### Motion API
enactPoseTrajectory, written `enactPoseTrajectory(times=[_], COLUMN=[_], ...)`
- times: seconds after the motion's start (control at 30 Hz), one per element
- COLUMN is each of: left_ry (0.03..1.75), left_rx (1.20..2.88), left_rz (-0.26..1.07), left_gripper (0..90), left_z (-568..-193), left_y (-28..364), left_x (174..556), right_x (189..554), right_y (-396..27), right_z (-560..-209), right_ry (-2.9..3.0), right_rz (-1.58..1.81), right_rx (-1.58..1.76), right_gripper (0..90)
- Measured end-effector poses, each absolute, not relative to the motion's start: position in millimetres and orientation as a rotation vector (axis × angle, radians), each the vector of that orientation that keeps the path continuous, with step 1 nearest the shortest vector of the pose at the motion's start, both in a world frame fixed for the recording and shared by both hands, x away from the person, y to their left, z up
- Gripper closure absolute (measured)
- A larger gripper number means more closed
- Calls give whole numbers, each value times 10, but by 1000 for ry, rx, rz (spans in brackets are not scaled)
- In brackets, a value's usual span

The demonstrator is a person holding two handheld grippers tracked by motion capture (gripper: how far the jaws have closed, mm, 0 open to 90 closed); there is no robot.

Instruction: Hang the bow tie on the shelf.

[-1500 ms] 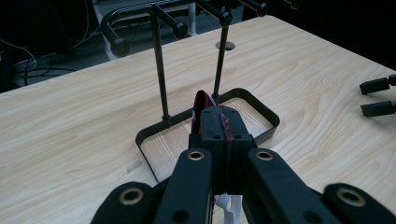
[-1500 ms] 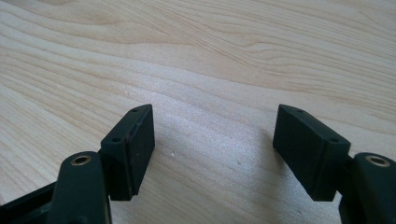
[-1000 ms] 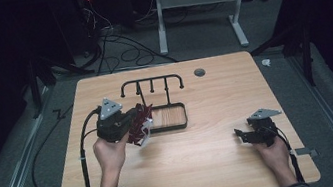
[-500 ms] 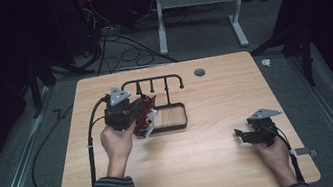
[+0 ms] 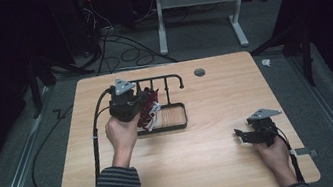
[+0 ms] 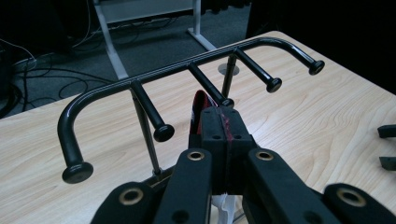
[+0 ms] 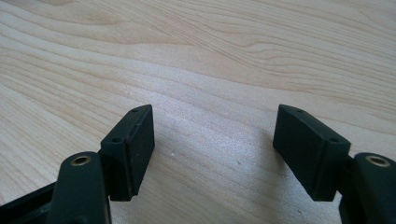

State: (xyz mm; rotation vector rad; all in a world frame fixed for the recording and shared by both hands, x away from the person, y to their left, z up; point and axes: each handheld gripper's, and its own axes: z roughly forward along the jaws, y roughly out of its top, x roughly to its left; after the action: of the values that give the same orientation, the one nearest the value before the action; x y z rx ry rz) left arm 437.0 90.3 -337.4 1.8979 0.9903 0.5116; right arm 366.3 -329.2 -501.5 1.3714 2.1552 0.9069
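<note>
Your right gripper [image 5: 243, 135] rests at about four o'clock on the pale wooden table [image 5: 226, 165], jaws spread apart over bare wood. At ten o'clock, your left gripper [image 5: 149, 107] pinches a red-and-white cloth item [image 5: 150, 112], mostly hidden by its jaws, just before the black metal peg rack [image 6: 187, 70] over its tray.

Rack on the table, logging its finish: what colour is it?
Glossy black rack, clearest in the left gripper view.
</note>
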Motion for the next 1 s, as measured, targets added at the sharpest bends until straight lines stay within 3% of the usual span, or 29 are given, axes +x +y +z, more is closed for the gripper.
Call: enactPoseTrajectory(times=[1.0], left_ry=[993], left_rx=[1886], left_rz=[496], left_gripper=[900], left_z=[-3327], left_y=[709], left_x=[4558], right_x=[3663], right_y=[-3293], right_z=[-5015], right_ry=[2156], right_rz=[907], right_rx=[1370], right_gripper=[303])
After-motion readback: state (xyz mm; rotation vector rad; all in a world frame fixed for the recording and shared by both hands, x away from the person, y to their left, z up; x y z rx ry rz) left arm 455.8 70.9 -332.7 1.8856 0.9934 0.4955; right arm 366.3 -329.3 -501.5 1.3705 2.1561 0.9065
